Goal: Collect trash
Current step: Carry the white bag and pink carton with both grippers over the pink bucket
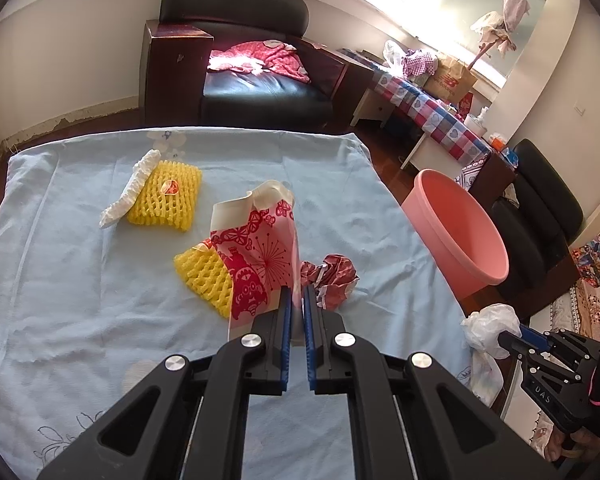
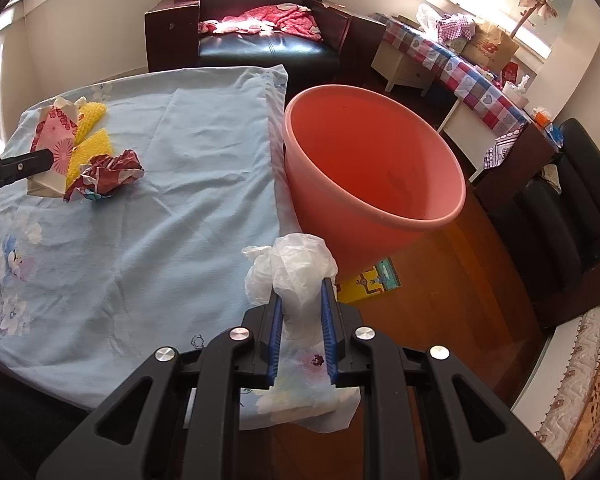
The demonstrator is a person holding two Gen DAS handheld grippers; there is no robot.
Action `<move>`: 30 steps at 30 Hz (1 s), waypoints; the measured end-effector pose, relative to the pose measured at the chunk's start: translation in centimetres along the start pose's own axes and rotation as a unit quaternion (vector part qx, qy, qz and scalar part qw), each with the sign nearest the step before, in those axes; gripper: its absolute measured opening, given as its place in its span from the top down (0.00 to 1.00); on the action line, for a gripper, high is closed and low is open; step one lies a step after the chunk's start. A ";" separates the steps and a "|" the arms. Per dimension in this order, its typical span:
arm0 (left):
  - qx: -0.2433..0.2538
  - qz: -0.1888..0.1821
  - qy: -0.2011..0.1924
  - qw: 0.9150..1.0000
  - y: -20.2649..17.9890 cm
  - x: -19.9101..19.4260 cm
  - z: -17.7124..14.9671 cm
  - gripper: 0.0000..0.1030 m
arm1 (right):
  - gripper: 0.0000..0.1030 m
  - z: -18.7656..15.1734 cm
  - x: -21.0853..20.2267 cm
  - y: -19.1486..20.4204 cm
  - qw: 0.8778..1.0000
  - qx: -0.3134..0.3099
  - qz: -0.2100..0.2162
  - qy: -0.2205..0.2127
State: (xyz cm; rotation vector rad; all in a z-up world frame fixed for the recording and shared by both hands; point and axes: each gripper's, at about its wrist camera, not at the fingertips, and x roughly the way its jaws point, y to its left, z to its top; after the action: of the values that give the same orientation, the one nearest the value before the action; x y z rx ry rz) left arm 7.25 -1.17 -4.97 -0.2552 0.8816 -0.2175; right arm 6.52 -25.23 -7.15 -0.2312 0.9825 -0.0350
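Pink bin (image 2: 380,208), yellow foam nets (image 1: 165,196)

A black leather armchair (image 1: 240,80) is seen against the far wall, with a red patterned cloth (image 1: 260,60) lying on its seat. To its right a white bench (image 1: 416,112) is covered with a red and blue checked cloth (image 1: 432,116), on which a brown paper bag (image 1: 452,80) stands. A wooden floor (image 2: 440,300) is visible.

bright window glare, fisheye-warped edges
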 end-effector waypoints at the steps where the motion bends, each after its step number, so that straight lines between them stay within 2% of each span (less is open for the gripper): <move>1: 0.001 0.000 0.000 1.000 0.0 0.1 -0.1 0.95 | 0.82 0.0 0.0 0.0 1.000 0.000 -0.001 0.000; 20: 0.005 0.000 0.000 1.000 -0.1 0.5 -0.2 0.95 | 0.82 0.5 0.3 -0.7 1.000 0.004 -0.028 -0.008; 30: 0.042 -0.019 -0.006 0.999 -3.3 1.4 1.6 0.95 | 0.82 2.0 0.0 -3.4 0.998 0.030 -0.036 -0.035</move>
State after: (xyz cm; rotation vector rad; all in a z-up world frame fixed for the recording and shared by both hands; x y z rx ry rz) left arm 9.15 -4.50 -3.99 -0.1940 0.8548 -0.2878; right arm 8.46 -28.21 -5.40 -0.2114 0.9017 -0.1215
